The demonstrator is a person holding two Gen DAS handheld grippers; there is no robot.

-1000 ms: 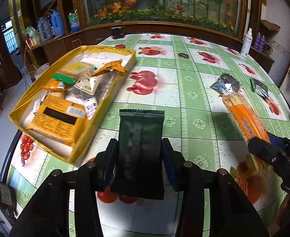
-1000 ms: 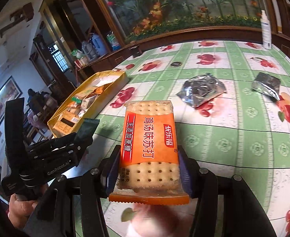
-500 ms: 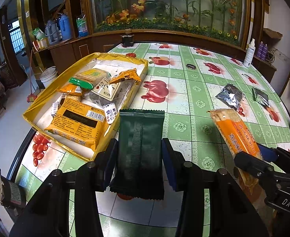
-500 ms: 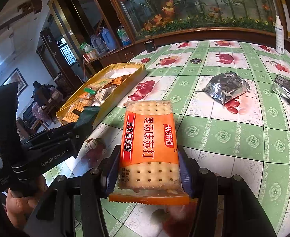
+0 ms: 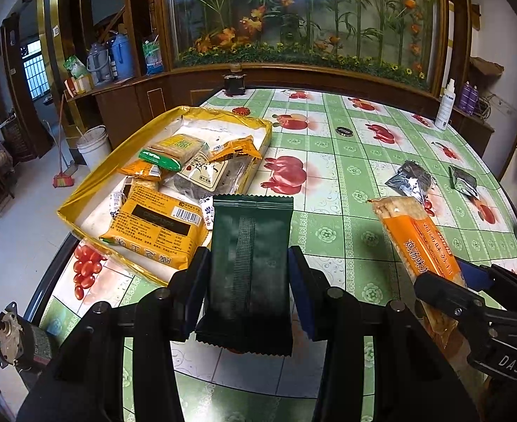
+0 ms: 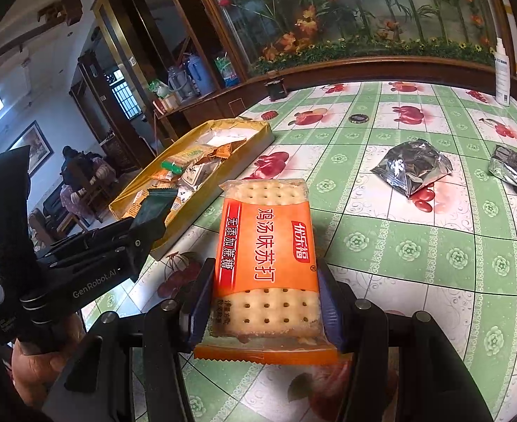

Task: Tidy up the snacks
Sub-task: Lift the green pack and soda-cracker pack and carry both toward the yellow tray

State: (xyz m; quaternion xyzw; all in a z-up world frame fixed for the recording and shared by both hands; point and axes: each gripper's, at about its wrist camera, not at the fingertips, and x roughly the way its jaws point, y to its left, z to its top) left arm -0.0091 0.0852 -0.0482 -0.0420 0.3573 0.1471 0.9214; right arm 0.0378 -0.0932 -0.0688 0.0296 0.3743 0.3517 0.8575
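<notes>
My left gripper (image 5: 249, 274) is shut on a dark green snack packet (image 5: 249, 256), held above the table's near edge just right of the yellow tray (image 5: 82, 193). The tray holds several snack packs, the nearest a large orange one (image 5: 156, 228). My right gripper (image 6: 263, 295) is shut on an orange cracker pack (image 6: 265, 246) with red lettering, also lifted off the table. In the left wrist view the right gripper (image 5: 469, 292) shows at the right with the cracker pack (image 5: 416, 235). In the right wrist view the left gripper (image 6: 142, 232) and the green packet (image 6: 158, 205) hover beside the tray (image 6: 258, 140).
Two silver foil packets (image 6: 411, 168) (image 6: 510, 165) lie on the green fruit-patterned tablecloth at the right. A small dark lid (image 6: 359, 118), a dark jar (image 6: 276, 89) and a white spray bottle (image 6: 502, 74) stand farther back. A hand (image 6: 43, 358) holds the left gripper. A wooden cabinet borders the far side.
Both grippers have pulled back and risen a little with their packs, so the tray and the table look farther off. Neither grip has altered.
</notes>
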